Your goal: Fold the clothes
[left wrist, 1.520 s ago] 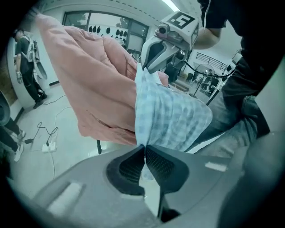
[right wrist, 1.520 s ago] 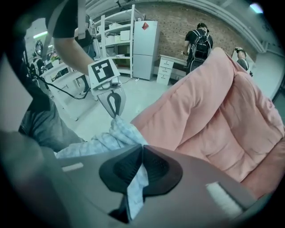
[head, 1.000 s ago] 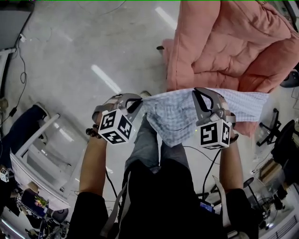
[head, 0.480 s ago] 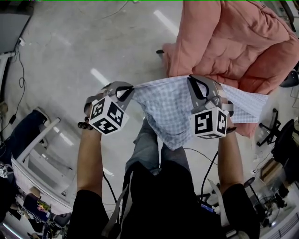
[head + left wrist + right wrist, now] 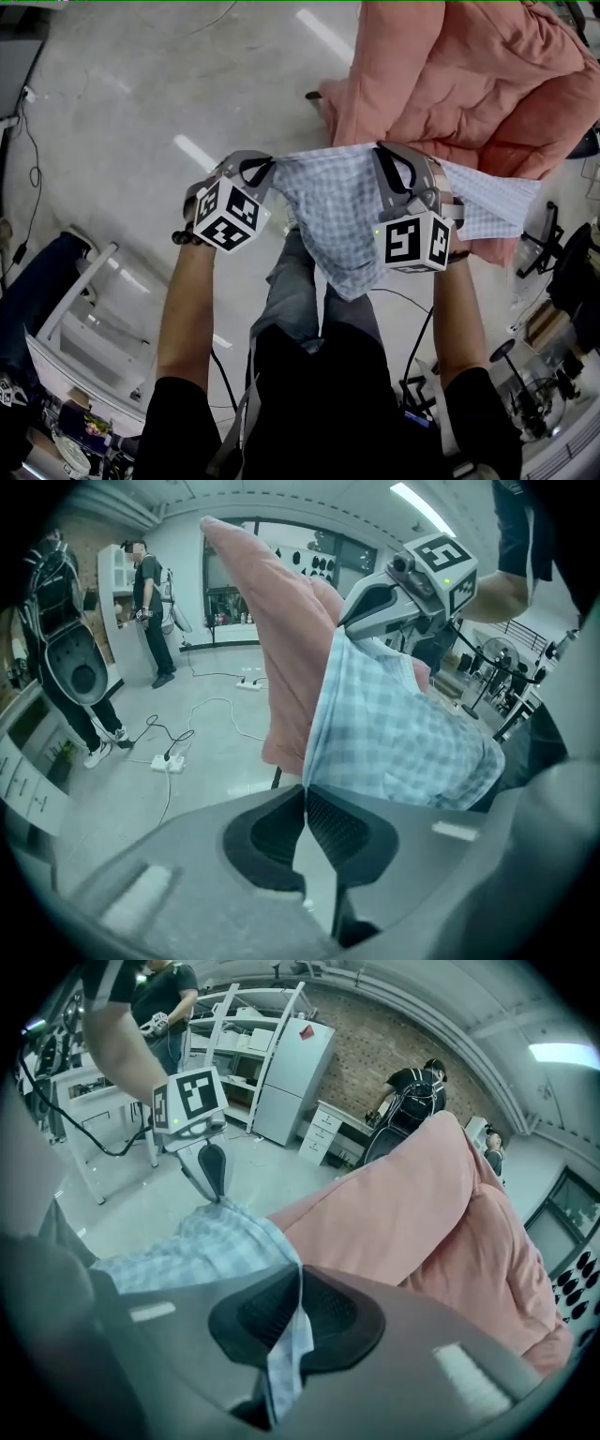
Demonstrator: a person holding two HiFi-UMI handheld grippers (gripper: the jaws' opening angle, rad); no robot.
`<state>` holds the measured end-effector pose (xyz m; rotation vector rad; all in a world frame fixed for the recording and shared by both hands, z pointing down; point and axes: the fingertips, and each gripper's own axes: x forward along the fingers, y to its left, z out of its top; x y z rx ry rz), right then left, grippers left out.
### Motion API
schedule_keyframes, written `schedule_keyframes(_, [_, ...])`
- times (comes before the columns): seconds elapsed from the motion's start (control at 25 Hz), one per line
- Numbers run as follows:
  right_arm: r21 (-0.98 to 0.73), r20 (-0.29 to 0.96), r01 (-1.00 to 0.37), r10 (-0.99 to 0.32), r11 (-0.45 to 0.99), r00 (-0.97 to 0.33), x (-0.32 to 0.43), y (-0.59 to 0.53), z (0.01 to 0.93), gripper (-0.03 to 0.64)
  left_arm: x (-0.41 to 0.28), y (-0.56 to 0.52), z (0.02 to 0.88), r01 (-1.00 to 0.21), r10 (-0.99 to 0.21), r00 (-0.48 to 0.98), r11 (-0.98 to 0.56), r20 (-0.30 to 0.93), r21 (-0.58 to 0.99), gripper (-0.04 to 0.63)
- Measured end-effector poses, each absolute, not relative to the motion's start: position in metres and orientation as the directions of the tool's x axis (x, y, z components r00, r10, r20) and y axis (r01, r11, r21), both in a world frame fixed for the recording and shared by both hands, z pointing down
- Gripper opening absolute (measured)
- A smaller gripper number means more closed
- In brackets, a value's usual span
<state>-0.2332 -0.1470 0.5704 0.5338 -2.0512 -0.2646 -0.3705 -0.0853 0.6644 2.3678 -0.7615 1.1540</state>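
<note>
- While it is readied for folding, the checked garment is held in the air by its top edge, stretched between both grippers so that it hangs open.
- The left gripper is clamped on one corner; the right gripper is clamped further along the edge, cloth trailing through its pads.
- A pink quilt is draped just behind; a glossy grey floor is seen below, with white shelving and a brick wall beyond.

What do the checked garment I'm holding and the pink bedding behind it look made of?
The checked garment: thin woven fabric, likely cotton, matte; it sags in soft folds. The pink bedding: padded quilted textile, matte; puffy stitched panels suggest filling, fibre unclear.
</note>
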Motion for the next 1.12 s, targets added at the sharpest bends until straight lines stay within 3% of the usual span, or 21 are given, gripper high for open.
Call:
schedule_keyframes(0.2, [0.374, 0.776, -0.289, -0.468, 0.881, -0.423, -0.231, -0.148, 0.578, 0.037, -0.356, -0.081, 0.675, -0.636, -0.293, 0.513, -0.76, 0.807, 0.129, 0.044])
schedule_keyframes(0.28, [0.358, 0.782, -0.313, -0.466, 0.88, -0.414, -0.228, -0.148, 0.581, 0.072, -0.353, -0.076, 0.676, -0.628, -0.284, 0.52, -0.767, 0.806, 0.134, 0.105])
schedule_keyframes(0.76, [0.307, 0.771, -0.311, -0.426, 0.9, -0.473, -0.193, -0.121, 0.582, 0.181, -0.304, -0.047, 0.627, -0.669, -0.392, 0.526, -0.738, 0.755, 0.082, 0.105])
schedule_keyframes(1.12, [0.305, 0.749, -0.273, -0.406, 0.913, -0.523, -0.079, -0.08, 0.565, 0.189, -0.197, -0.012, 0.584, -0.716, -0.483, 0.454, -0.698, 0.749, -0.016, 0.098])
